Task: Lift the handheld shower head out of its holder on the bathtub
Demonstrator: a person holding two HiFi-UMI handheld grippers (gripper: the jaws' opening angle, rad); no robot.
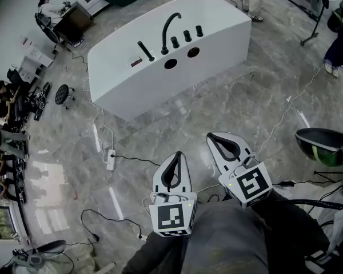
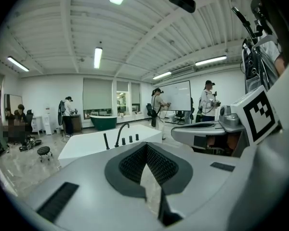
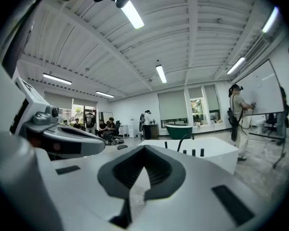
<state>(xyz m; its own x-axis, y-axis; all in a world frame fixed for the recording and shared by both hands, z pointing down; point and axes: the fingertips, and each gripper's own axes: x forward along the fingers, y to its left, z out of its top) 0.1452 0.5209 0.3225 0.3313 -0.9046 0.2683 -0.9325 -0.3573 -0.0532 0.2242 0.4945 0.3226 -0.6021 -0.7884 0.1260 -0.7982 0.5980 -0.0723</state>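
Left gripper (image 1: pixel 176 154) and right gripper (image 1: pixel 219 137): jaws closed tip to tip, nothing held, well short of the bathtub (image 1: pixel 217 21); handheld shower head (image 1: pixel 146 51) upright on the bathtub rim.

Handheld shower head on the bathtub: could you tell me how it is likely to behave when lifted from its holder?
The handheld shower head is a slim black rod standing upright on the bathtub, so it is probably rigid and light. Its narrow, smooth-looking body may slip in a grip. Whatever it connects to below is hidden, so it might drag.
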